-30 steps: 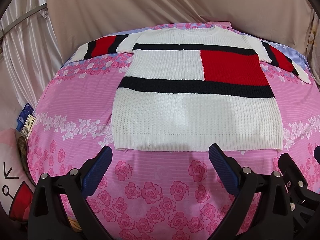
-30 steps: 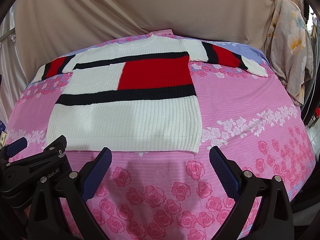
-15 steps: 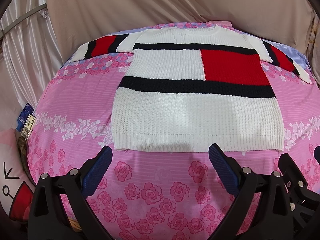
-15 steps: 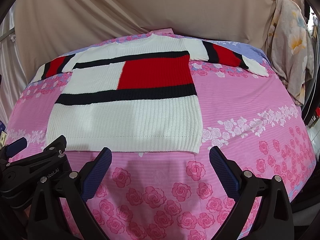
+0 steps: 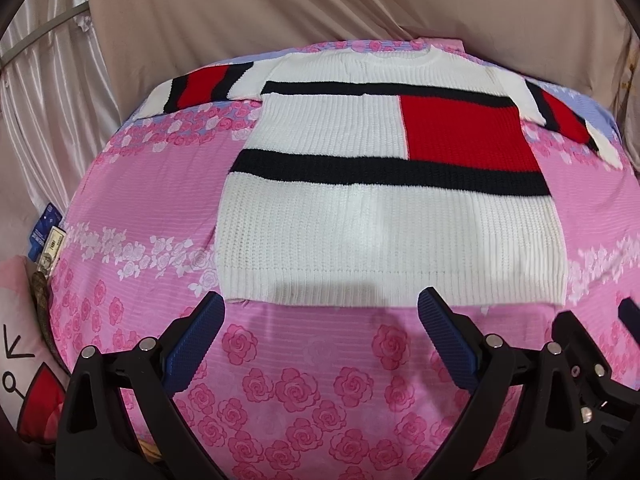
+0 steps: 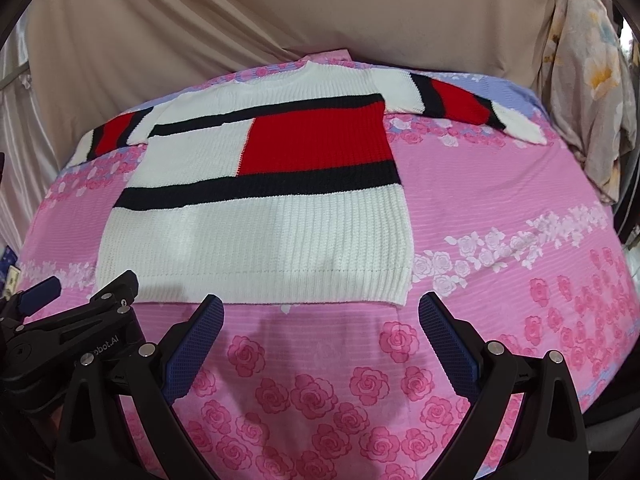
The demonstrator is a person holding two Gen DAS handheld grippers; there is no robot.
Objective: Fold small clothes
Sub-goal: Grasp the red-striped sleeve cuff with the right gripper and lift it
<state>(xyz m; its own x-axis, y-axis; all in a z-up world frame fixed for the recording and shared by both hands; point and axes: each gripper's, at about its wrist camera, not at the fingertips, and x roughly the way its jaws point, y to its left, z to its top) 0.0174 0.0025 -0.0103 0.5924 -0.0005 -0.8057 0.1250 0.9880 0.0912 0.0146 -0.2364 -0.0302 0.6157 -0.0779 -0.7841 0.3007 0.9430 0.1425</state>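
A white knit sweater (image 5: pixel 360 232) with black bands and a red block lies flat, face up, on a pink rose-print bed sheet (image 5: pixel 312 380), both sleeves spread out sideways. It also shows in the right wrist view (image 6: pixel 260 240). My left gripper (image 5: pixel 320 312) is open and empty, hovering just short of the sweater's hem. My right gripper (image 6: pixel 320 316) is open and empty, also just short of the hem, near its right corner. The left gripper (image 6: pixel 60 320) shows at the lower left of the right wrist view.
Beige curtains (image 5: pixel 320 8) hang behind the bed. A floral cloth (image 6: pixel 592 80) hangs at the right. A pink cushion (image 5: pixel 24 360) and small cards (image 5: pixel 48 240) sit at the bed's left edge.
Both grippers have crept slightly forward toward the sweater's hem. The sweater has not moved.
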